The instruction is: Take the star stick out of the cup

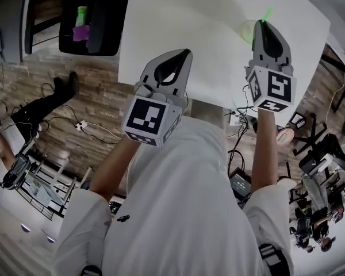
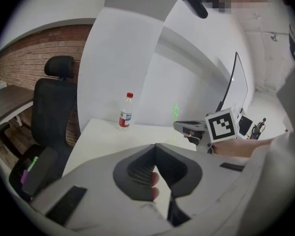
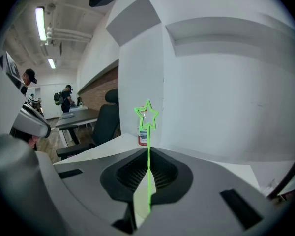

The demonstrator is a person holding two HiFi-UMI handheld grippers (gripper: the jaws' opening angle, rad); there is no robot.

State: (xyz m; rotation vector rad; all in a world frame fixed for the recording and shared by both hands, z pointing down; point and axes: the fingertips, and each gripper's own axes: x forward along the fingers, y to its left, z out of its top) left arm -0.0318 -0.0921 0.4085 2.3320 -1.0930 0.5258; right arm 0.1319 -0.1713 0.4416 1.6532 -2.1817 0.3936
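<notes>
My right gripper (image 3: 148, 151) is shut on the thin green star stick (image 3: 148, 132). Its outlined star stands upright just above the jaw tips. In the head view that gripper (image 1: 263, 25) sits over the table's far right, with the stick's (image 1: 268, 12) top poking out beyond it. A pale translucent cup (image 1: 247, 31) shows just to its left, partly hidden. Whether the stick's lower end is still in the cup is hidden. My left gripper (image 1: 186, 54) hovers over the table's near edge, jaws shut (image 2: 155, 145) on nothing. From it I see the right gripper (image 2: 187, 127) and the stick (image 2: 176, 111).
A white table (image 1: 190, 22) runs up to a white wall. A clear bottle with a red label (image 2: 126, 112) stands at its far end, also seen past the star as the bottle (image 3: 143, 136). A black office chair (image 2: 54, 107) sits left of the table. Cables lie on the floor.
</notes>
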